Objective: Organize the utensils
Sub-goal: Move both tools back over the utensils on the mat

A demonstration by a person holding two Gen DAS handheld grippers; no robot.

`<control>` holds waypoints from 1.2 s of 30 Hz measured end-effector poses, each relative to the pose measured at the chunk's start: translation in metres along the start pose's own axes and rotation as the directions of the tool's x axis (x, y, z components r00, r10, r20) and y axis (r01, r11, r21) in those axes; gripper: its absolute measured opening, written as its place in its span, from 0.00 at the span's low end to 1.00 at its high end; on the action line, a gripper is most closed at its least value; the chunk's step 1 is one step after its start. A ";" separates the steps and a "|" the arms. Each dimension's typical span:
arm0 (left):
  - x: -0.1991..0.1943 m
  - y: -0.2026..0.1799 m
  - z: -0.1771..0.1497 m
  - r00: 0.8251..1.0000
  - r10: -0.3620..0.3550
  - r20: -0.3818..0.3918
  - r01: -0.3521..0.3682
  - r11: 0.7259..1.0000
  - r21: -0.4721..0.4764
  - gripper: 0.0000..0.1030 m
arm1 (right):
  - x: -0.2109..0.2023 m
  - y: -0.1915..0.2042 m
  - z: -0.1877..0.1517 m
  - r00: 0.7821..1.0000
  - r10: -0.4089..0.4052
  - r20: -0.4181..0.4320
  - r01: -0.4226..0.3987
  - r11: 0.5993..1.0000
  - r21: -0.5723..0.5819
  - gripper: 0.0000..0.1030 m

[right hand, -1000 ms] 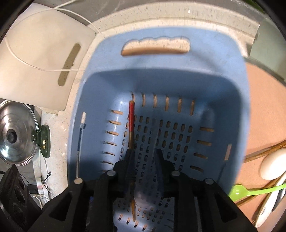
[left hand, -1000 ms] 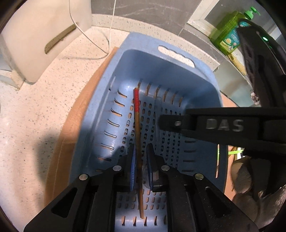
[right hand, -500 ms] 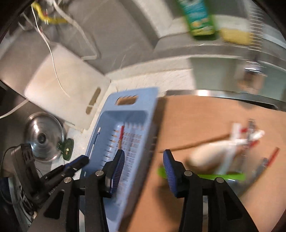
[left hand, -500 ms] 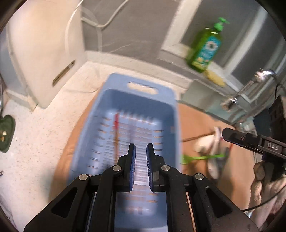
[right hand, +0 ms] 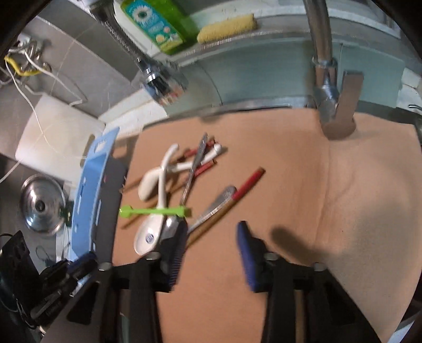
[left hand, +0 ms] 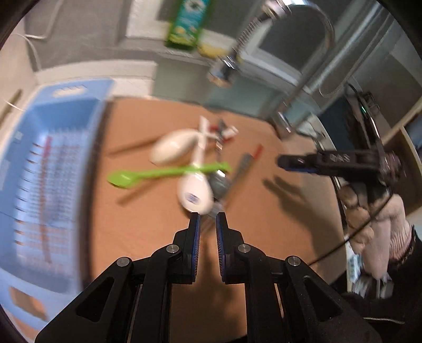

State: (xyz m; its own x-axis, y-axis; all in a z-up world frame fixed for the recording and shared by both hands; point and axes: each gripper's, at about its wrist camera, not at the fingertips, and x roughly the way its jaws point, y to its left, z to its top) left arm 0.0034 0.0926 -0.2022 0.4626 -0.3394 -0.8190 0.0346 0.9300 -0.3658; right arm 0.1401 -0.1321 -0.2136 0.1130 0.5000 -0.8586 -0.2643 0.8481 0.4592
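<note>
A pile of utensils lies on the brown mat [right hand: 290,163]: two white spoons [right hand: 149,236], a green plastic spoon [right hand: 155,211], a metal utensil [right hand: 219,201], and red-tipped chopsticks [right hand: 248,183]. The blue basket [left hand: 47,168] stands at the left with a red-tipped chopstick [left hand: 47,147] inside. My left gripper [left hand: 208,219] has its jaws a narrow gap apart, empty, just short of a white spoon [left hand: 195,192]. My right gripper [right hand: 211,229] is wide open and empty above the mat, right of the pile; it also shows in the left wrist view [left hand: 287,162].
A tap [right hand: 324,68] and spray head [right hand: 163,84] hang over the mat's far side. A green soap bottle [right hand: 155,23] and yellow sponge [right hand: 226,27] sit on the ledge. A white cutting board [right hand: 55,137] and a steel pot lid [right hand: 42,207] are at the left.
Both grippers have pulled out of the blue basket and swung right over the mat towards the utensil pile. The right gripper has opened wide. One chopstick stays in the basket.
</note>
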 end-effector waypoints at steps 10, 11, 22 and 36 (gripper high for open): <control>0.030 -0.024 -0.011 1.000 0.010 -0.026 -0.011 1.000 -0.018 0.11 | 0.045 0.018 0.009 0.990 0.062 -0.123 -0.075 0.992 -0.103 0.13; 0.027 -0.023 -0.009 1.000 0.015 -0.016 -0.015 1.000 -0.023 0.11 | 0.047 0.019 0.012 0.990 0.060 -0.127 -0.073 0.992 -0.106 0.13; 0.018 0.018 0.041 0.991 0.133 0.020 -0.132 0.991 -0.017 0.10 | 0.060 0.016 0.020 0.985 0.092 -0.149 -0.102 0.993 -0.059 0.13; 0.024 0.014 0.034 0.995 0.092 -0.028 -0.091 0.996 0.015 0.10 | 0.066 0.024 0.016 0.982 0.083 -0.170 -0.098 0.992 -0.084 0.12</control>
State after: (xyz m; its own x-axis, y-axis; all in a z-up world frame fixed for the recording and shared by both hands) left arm 0.0449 0.1025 -0.2120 0.4385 -0.2567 -0.8613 0.0054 0.9591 -0.2831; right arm 0.1560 -0.0759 -0.2553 -0.0739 0.5313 -0.8440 -0.3539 0.7772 0.5203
